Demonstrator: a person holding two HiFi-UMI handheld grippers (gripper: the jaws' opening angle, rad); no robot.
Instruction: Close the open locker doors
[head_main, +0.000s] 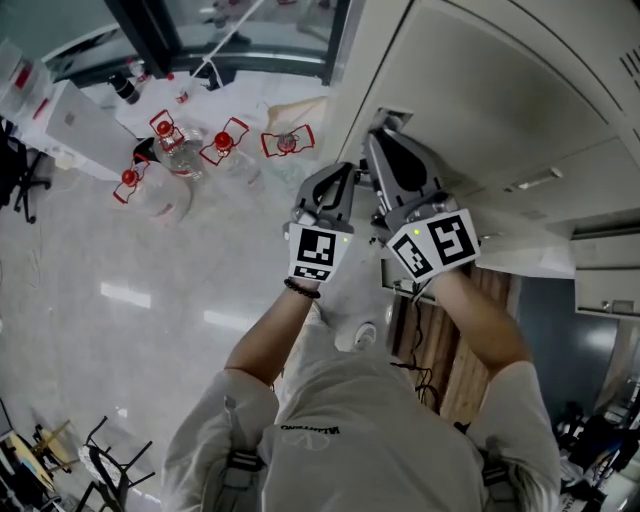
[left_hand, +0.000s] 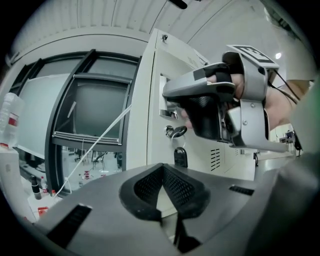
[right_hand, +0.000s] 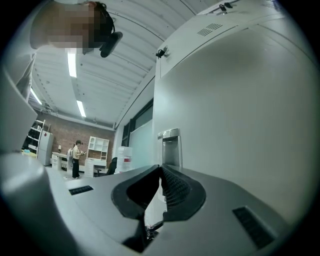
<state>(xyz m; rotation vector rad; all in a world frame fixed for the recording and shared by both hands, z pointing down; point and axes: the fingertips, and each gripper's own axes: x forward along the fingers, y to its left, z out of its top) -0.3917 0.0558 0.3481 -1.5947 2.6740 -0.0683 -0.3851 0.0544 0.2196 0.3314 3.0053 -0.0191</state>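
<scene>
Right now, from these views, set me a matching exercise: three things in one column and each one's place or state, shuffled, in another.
Things:
1. key
2. red-handled jugs
3. left gripper

Places or states:
A. standing on the floor
B. jaws together, nothing between them
C. stuck in the locker door's lock

Pairs: 1-C, 2-A, 3-B
</scene>
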